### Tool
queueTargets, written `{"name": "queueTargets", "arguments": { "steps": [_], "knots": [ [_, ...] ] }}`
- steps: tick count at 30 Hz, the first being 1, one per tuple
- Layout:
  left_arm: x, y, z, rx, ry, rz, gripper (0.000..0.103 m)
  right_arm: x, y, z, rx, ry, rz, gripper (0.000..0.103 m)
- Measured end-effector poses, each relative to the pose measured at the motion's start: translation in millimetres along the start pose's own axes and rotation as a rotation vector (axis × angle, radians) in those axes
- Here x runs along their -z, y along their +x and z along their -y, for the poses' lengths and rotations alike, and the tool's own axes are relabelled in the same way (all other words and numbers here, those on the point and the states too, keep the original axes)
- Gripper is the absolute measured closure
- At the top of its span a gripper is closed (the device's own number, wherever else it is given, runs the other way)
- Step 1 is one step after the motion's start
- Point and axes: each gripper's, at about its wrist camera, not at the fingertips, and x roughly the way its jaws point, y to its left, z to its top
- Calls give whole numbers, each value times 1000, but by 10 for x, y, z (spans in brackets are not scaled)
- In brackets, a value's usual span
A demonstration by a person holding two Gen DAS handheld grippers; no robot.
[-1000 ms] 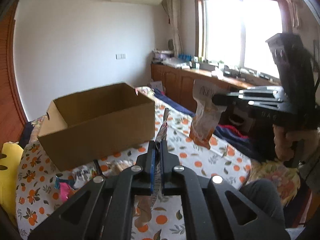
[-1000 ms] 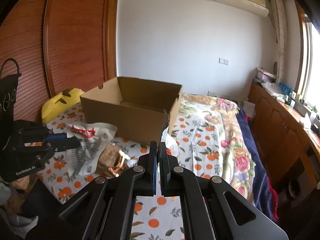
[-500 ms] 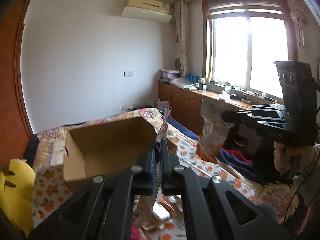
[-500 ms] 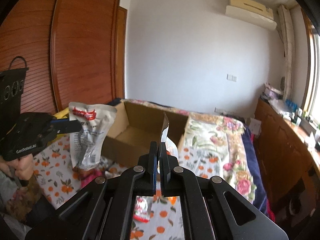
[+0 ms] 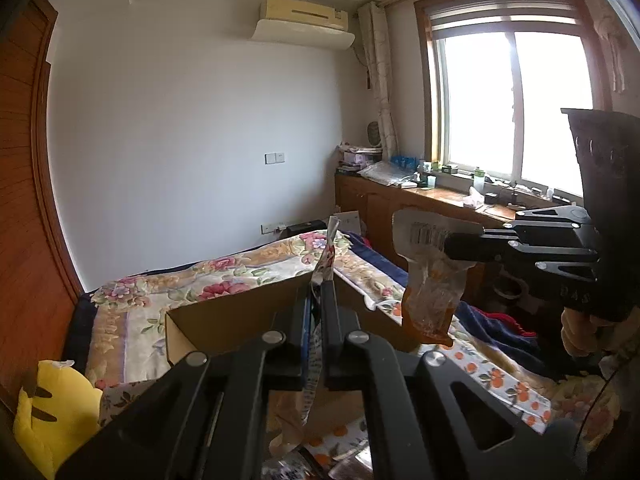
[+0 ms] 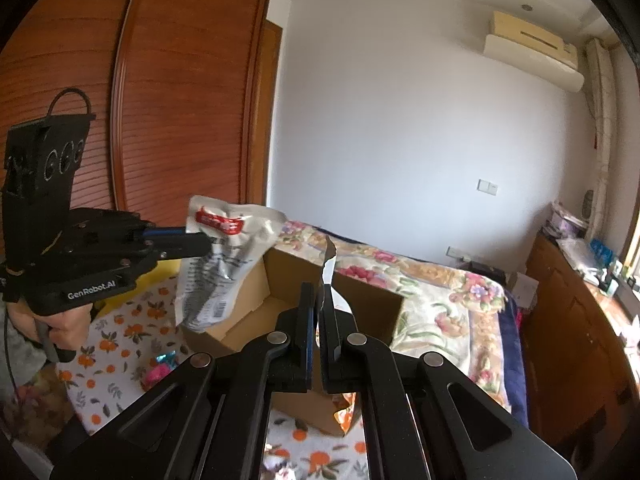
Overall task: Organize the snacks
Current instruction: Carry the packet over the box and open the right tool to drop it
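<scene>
Two soft, light snack pouches hang in the air over the bed (image 6: 440,292), each pinched by its flat top seal. The left gripper (image 6: 200,242) is clamped on the crinkly white foil pouch with a red label (image 6: 224,256); the right gripper (image 5: 460,246) is clamped on the clear plastic pouch with orange contents (image 5: 434,292). Both likely sag and swing, so the sealed edge is the firmest hold. The open brown cardboard box (image 6: 360,304), near the bed's middle, shows only bare floor inside.

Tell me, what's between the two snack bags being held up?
Only air, shown in the right wrist view; the open cardboard box lies below and behind the white bag and orange bag.
</scene>
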Motion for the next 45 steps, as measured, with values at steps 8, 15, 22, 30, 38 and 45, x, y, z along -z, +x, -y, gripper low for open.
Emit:
{"name": "queueTargets", "arguments": {
  "steps": [8, 15, 22, 30, 38, 45],
  "knots": [
    [63, 305, -224, -31, -19, -31, 103, -55, 387, -40, -15, -30, -15, 103],
    [256, 634, -355, -52, -40, -86, 103, 120, 748, -53, -5, -28, -59, 103],
    [465, 941, -314, -74, -34, -147, 102, 404, 1171, -76, 33, -33, -126, 103],
    [688, 1229, -302, -80, -50, -243, 97, 635, 1509, -101, 108, -37, -188, 103],
    [743, 1170, -358, -65, -97, -245, 89, 803, 1689, -101, 6, 71, -240, 96],
    [694, 1069, -436, -35, -137, -226, 77, 873, 1723, -92, -61, 135, -260, 67]
  ]
}}
